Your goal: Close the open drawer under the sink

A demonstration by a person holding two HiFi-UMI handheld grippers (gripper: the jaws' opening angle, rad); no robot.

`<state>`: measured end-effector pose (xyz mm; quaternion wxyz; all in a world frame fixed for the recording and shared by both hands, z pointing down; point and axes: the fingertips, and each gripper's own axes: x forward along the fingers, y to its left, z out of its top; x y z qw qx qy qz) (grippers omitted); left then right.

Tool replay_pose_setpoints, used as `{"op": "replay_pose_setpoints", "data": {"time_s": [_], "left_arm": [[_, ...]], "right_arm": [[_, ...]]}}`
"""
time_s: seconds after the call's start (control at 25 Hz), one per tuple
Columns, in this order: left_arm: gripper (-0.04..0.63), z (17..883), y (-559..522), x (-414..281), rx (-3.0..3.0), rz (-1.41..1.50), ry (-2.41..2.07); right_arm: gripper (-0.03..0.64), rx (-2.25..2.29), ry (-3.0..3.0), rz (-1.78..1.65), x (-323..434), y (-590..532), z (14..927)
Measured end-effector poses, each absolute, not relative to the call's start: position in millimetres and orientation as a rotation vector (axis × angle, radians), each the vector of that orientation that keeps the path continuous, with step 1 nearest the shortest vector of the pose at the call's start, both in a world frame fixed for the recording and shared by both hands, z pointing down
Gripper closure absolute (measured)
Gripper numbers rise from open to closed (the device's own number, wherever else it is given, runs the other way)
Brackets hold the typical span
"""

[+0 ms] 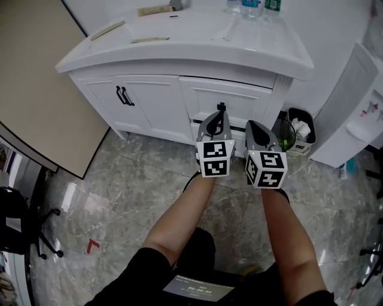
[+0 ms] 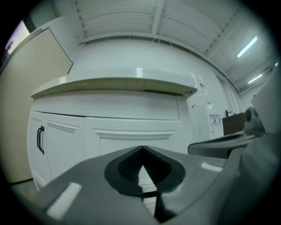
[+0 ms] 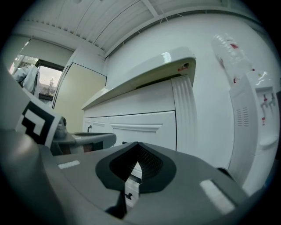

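The white vanity (image 1: 149, 101) stands under a sink counter (image 1: 197, 45). Its low drawer (image 1: 195, 130) sits at the right section's base, and its top edge shows a little in front of the cabinet face. My grippers hide most of it. My left gripper (image 1: 220, 111) is shut and empty, with its tip right at the drawer front; in its own view the left gripper (image 2: 142, 151) points at the panel above, with a dark handle line (image 2: 148, 192) below. My right gripper (image 1: 256, 128) is beside it, shut and empty; in its own view the right gripper (image 3: 137, 147) faces the same cabinet.
Two cabinet doors with black handles (image 1: 124, 95) are to the left. A black bin (image 1: 298, 132) holding paper stands right of the vanity, next to a white dispenser (image 1: 359, 113). A beige partition (image 1: 36, 83) and an office chair (image 1: 21, 227) are at the left. Bottles (image 1: 251, 6) stand on the counter.
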<state>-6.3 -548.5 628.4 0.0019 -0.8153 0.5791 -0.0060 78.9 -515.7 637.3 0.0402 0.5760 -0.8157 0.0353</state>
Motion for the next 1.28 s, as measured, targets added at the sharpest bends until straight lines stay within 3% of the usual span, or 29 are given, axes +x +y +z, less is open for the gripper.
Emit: {"op": "replay_pose_setpoints", "data": {"time_s": [0.32, 0.8, 1.0, 1.28], "left_arm": [[0.592, 498.0, -502.3, 5.8, -2.588, -0.101, 1.802], [0.592, 142.1, -375.9, -13.8, -2.702, -0.031, 1.614], [0.592, 79.7, -318.7, -29.8, -2.726, -0.004, 1.566], [0.592, 61.7, -267.9, -56.5, -2.702, 0.069, 1.552]], "right_arm": [[0.592, 1.705, -2.486, 0.202, 73.5, -485.0, 514.0], [0.594, 1.67, -2.527, 0.139, 58.4, -371.7, 160.3], [0.594, 1.711, -2.581, 0.113, 37.5, -316.4, 85.4], [0.594, 1.741, -2.571, 0.065, 1.2, -270.5, 74.6]]}}
